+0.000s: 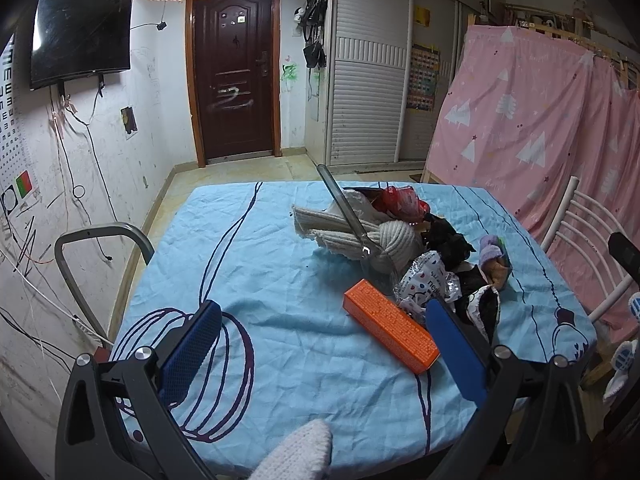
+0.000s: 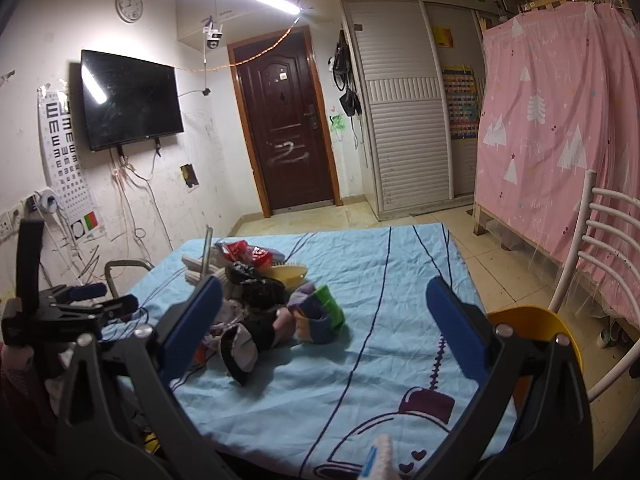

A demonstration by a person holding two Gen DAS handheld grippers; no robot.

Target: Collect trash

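A pile of clutter lies on the blue tablecloth (image 1: 280,300): an orange box (image 1: 390,330), a white printed wrapper (image 1: 424,286), a red wrapper (image 1: 402,200), a cream knitted piece (image 1: 360,232), dark cloth (image 1: 448,244) and a clear plastic scoop (image 1: 348,216). My left gripper (image 1: 324,348) is open and empty, just short of the orange box. My right gripper (image 2: 324,320) is open and empty above the cloth, right of the pile (image 2: 264,300). The left gripper shows in the right wrist view (image 2: 80,304).
A grey chair back (image 1: 100,240) stands at the table's left edge and a white chair (image 2: 592,264) at its right. A yellow bin (image 2: 536,328) sits beside the right edge. A pink curtain (image 1: 540,128) hangs on the right. Door and wardrobe stand behind.
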